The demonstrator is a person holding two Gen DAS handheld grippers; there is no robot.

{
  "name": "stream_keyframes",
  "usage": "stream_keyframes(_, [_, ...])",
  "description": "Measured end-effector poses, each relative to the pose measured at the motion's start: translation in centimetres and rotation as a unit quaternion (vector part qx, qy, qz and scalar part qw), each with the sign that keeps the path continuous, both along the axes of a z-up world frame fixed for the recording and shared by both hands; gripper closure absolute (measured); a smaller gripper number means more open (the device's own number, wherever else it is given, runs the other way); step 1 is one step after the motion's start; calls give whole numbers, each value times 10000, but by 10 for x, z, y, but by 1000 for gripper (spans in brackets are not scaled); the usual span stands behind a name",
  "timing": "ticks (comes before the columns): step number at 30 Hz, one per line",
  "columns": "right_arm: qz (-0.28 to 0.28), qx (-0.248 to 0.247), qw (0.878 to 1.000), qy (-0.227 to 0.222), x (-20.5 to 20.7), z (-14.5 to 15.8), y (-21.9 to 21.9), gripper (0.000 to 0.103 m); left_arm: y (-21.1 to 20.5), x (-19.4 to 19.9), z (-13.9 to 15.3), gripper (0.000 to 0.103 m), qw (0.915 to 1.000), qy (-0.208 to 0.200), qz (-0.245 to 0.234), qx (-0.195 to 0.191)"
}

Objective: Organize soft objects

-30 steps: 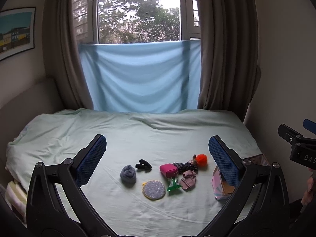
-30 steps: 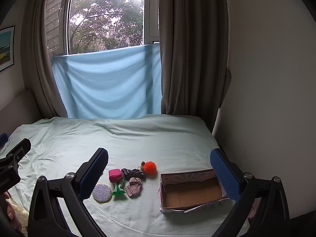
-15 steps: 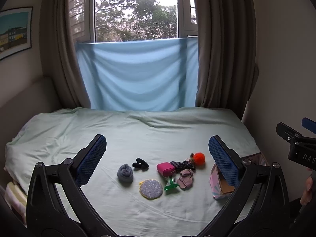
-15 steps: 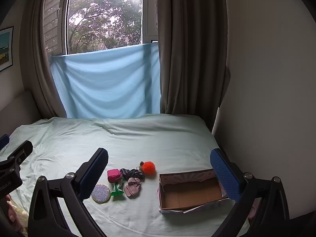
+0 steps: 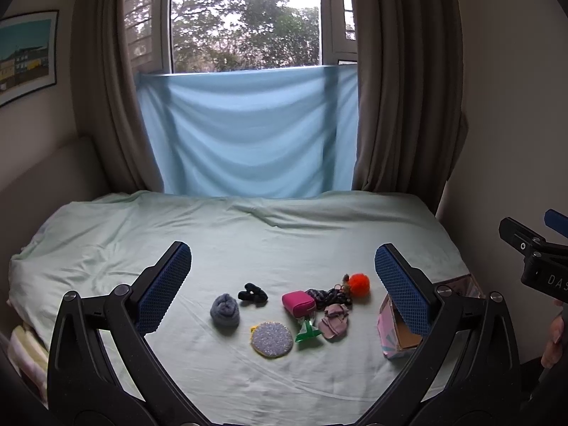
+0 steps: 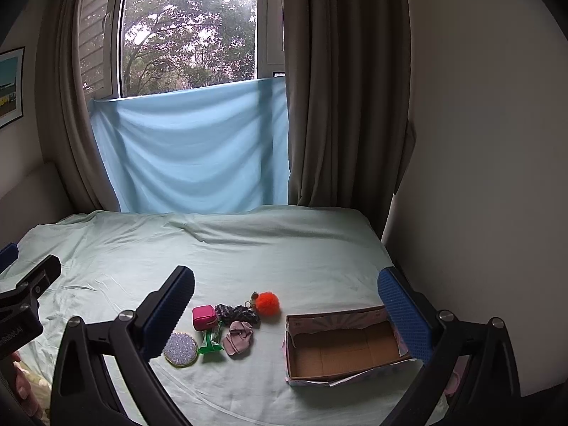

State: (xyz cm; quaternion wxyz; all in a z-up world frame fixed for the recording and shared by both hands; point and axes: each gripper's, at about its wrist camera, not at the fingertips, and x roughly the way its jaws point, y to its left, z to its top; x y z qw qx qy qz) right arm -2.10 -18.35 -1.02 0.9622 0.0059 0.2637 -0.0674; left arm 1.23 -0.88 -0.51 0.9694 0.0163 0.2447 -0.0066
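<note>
Small soft things lie on the pale green bed sheet (image 5: 269,245): a blue-grey rolled sock (image 5: 224,310), a black scrunchie (image 5: 252,293), a pink pouch (image 5: 299,302), a dark scrunchie (image 5: 328,296), an orange pompom (image 5: 358,284), a mauve cloth piece (image 5: 334,325), a round sparkly pad (image 5: 272,338) and a green clip (image 5: 307,332). An open empty cardboard box (image 6: 344,349) stands to their right. My left gripper (image 5: 283,285) is open and empty, held above and short of the group. My right gripper (image 6: 285,305) is open and empty above the box and pompom (image 6: 267,302).
A blue cloth (image 5: 248,131) hangs under the window between brown curtains (image 5: 401,88). A wall is close on the right (image 6: 490,142). The bed's near left edge shows folded bedding (image 5: 25,351). The other gripper's body shows at the right edge of the left wrist view (image 5: 532,262).
Both cameras have shifted slightly; the objects sit a little lower and more leftward in the views. Both grippers stay open. Nothing on the bed has moved.
</note>
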Motion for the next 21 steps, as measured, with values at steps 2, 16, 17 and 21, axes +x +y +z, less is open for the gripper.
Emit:
stream_keyframes(2, [1, 5, 10000, -2, 0, 0, -1, 0, 1, 1, 0, 0, 10000, 5, -2, 2])
stream_keyframes(16, [-1, 11, 10000, -7, 3, 1, -4, 0, -6, 3, -2, 0, 10000, 15, -14, 48])
stream_keyframes(17, [0, 9, 10000, -7, 3, 1, -5, 0, -6, 2, -2, 0, 10000, 12, -13, 46])
stream_keyframes(21, [13, 38, 10000, -13, 4, 2, -7, 0, -7, 2, -1, 0, 10000, -7, 1, 38])
